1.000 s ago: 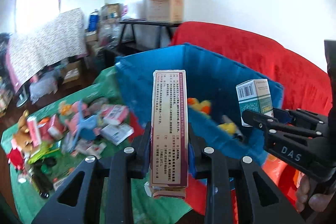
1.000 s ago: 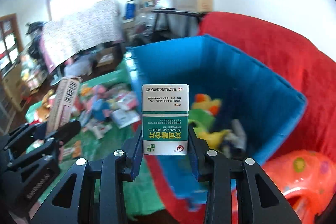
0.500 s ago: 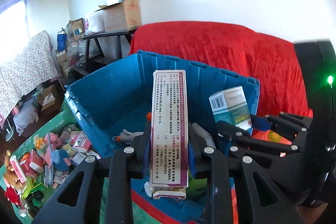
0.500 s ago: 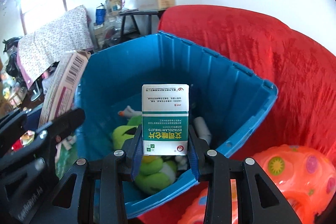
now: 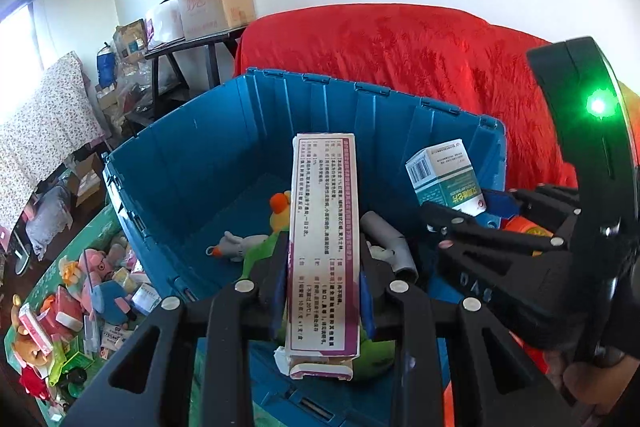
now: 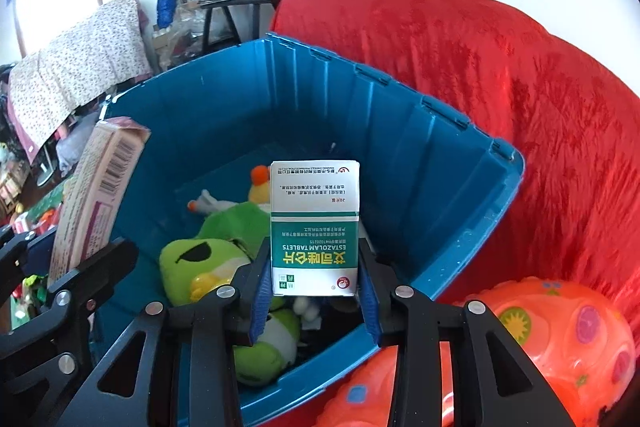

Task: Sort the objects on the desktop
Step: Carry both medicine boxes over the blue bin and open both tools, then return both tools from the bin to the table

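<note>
Left gripper [image 5: 323, 301] clamps a tall purple-edged medicine box [image 5: 323, 247]; right gripper [image 6: 314, 301] clamps a green-white estazolam tablet box [image 6: 315, 227]. Both boxes hang over the open blue bin [image 6: 440, 155], above its plush toys [image 6: 208, 263].

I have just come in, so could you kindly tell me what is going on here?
A person is sorting clutter with two hand-held tongs. The left tongs grip a long pink box, and the right tongs grip a green and white tablet box. Both are held over the blue bin, which already contains soft toys. Neither box has been let go yet.
</note>
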A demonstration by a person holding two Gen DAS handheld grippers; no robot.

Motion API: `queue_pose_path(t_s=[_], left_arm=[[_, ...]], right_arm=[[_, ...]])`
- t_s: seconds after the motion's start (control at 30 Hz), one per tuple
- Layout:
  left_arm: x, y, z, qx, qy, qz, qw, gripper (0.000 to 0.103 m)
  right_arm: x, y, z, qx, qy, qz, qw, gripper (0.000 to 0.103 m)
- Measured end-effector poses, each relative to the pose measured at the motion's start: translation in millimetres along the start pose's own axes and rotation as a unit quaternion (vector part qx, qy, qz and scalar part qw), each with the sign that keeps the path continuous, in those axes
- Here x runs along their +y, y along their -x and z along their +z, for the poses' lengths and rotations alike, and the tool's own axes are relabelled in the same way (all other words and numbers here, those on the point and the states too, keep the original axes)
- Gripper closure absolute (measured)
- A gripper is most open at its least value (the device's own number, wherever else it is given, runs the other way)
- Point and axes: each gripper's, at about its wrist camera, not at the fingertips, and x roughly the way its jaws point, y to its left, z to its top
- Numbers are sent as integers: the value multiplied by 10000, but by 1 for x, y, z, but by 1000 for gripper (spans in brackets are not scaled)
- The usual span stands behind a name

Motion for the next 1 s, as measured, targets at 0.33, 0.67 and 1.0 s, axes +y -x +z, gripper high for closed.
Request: queue_pose_path(t_s=[0.33, 0.67, 1.0], left_arm=[[9, 0, -3, 67, 101, 53, 9999, 60], [16, 18, -7, -35, 206, -10, 9998, 53], [66, 71, -37, -328, 732, 83, 9967, 52]], right_arm=[[-11, 5, 5, -46, -248, -420, 9988, 34], [-8, 23, -1, -107, -436, -689, 9966, 6], [15, 44, -11, -178, -659, -767, 9947, 0]])
